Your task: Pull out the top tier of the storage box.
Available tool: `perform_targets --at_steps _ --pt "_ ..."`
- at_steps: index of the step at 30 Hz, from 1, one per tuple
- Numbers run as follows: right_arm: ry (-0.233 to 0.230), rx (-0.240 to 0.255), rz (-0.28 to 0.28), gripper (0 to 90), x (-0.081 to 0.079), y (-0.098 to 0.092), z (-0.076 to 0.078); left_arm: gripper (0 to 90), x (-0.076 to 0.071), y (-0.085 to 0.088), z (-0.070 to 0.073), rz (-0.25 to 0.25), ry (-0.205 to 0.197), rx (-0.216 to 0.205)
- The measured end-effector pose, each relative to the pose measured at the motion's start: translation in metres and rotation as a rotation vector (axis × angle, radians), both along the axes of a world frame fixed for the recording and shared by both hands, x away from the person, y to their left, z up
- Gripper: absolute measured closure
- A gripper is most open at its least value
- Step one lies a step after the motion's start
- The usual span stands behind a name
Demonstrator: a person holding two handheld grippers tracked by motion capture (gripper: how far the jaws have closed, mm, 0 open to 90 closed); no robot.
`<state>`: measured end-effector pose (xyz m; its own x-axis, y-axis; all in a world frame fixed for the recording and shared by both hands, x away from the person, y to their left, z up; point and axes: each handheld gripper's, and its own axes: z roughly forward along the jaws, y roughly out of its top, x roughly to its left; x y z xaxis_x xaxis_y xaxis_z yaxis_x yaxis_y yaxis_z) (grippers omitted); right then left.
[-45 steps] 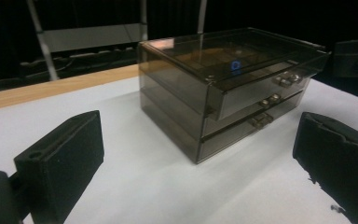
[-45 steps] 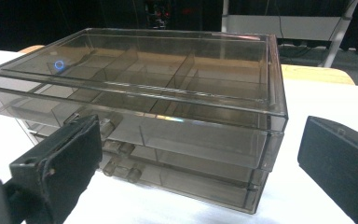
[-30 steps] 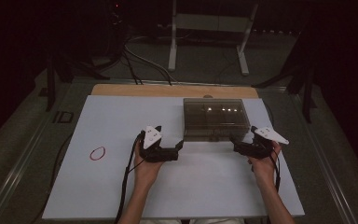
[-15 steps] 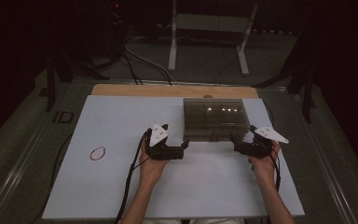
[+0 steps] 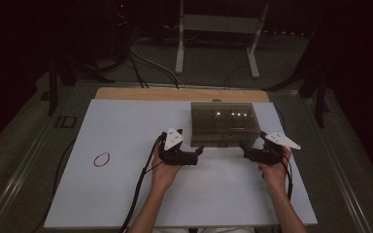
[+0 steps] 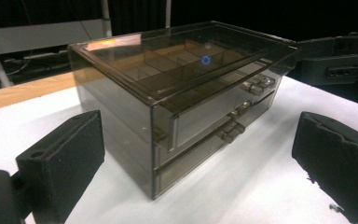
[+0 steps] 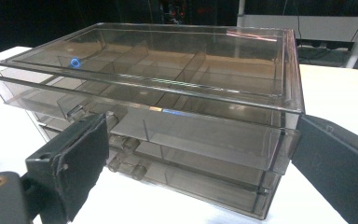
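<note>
I have the smoked clear drawer box [image 5: 225, 124] standing on the white table sheet [image 5: 126, 194], toward the far right of it, with my two grippers flanking its near corners. The top drawer [image 7: 140, 126] stands out a little from the box front, its front panel proud of the two lower drawers [image 6: 223, 133], so I judge the work on that drawer to be in the middle: it is neither fully out nor pushed home, and I cannot tell from this alone which way it is meant to go. A small blue ring [image 7: 75, 62] lies in one of the top drawer's compartments, near the corner on my left. My left gripper [image 5: 194, 154] sits just off the box's near-left corner, jaws spread wide and holding nothing; in the left gripper view the box corner stands between the two pads [image 6: 65, 158] but clear of both. My right gripper [image 5: 248, 149] is likewise spread and empty, close against the near-right corner; in the right gripper view the drawer's right end lies just beside one pad and the knobs [image 7: 126, 161] near the other, though I cannot say for sure that anything touches. A red rubber band [image 5: 101, 159] lies well apart on the left of the sheet, untouched.
</note>
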<state>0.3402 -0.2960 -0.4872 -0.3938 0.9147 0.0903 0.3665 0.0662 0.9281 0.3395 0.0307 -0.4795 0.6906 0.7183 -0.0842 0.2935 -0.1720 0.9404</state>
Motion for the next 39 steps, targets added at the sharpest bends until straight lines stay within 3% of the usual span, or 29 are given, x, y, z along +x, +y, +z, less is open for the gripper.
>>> perform_targets --at_steps 28,39 --pt "0.011 0.008 0.004 5.6 0.000 0.000 0.000 4.0 0.008 -0.029 -0.008 -0.064 0.023 0.030" --pt "0.022 0.022 -0.001 9.4 0.000 -0.003 0.001 6.4 0.007 -0.031 -0.007 -0.045 0.042 0.020"
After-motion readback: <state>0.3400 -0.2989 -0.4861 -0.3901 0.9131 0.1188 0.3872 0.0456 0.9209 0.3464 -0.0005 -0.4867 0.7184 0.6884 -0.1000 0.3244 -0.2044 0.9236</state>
